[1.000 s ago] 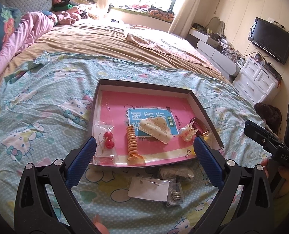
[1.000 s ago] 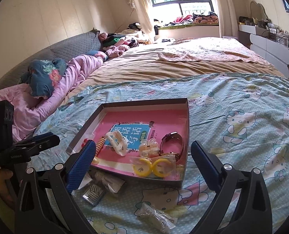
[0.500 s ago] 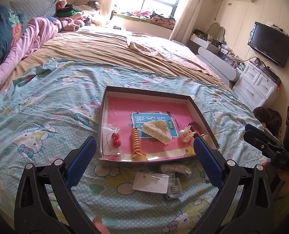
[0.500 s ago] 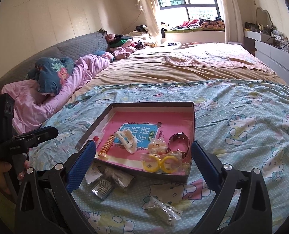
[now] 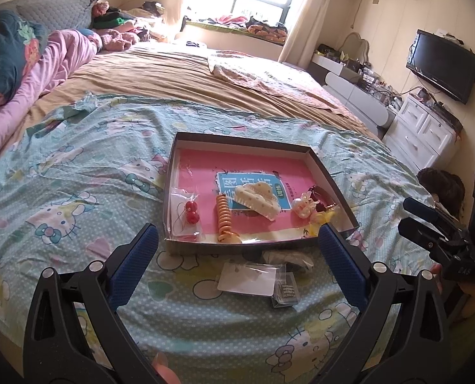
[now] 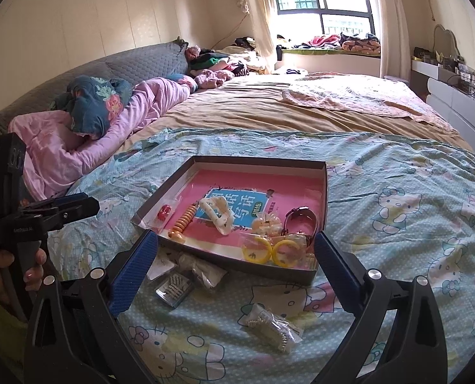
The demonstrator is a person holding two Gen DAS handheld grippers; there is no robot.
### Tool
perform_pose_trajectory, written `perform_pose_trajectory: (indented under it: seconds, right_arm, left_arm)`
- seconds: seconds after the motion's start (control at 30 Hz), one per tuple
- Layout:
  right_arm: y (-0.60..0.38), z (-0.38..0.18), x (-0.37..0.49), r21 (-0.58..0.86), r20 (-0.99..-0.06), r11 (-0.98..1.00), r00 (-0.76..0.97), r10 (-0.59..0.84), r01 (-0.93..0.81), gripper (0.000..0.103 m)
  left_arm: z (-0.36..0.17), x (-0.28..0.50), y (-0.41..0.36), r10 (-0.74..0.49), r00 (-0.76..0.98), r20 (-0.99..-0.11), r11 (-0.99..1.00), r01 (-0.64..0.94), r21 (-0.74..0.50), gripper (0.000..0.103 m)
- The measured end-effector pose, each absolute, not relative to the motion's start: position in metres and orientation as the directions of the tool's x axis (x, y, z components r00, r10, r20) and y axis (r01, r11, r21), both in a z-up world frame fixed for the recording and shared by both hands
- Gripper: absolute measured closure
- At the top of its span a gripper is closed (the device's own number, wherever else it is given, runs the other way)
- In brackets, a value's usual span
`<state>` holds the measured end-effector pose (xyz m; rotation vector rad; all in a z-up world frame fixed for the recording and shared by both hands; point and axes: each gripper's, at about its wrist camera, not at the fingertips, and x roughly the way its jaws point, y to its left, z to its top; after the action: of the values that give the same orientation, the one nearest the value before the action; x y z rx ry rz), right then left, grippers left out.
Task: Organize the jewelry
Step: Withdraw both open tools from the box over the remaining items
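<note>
beyond both spread, empty grippers (image 5: 237,256) (image 6: 234,257) lies the jewelry box (image 5: 330,179).

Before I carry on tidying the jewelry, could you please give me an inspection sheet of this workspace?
Surface: bed sheet with a cartoon print, wrinkled.
Job's things: open box holds red earrings, an orange coil, a cream hair claw and yellow hoops; three packets lie outside, including a card packet, a bead packet and a chain packet.
Clutter: clothes piled by the window.
Grippers: left gripper and right gripper both open, empty.
Cables: wires near the TV.
Surroundings: bedroom, white dresser.
</note>
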<state>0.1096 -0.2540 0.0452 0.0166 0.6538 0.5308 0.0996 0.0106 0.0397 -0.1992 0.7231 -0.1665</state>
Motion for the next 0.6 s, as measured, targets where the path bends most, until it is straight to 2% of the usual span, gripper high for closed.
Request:
perform_pose_trajectory:
  seconds: [0.6]
  right_arm:
    - [-0.258, 0.030, 0.091, 0.141, -0.611, 0.863, 0.643, 0.461, -0.485, 0.006]
  left_arm:
    - [0.016, 0.082, -0.015, -0.221, 0.691, -0.688, 0.973, 0.113, -0.199, 0.010]
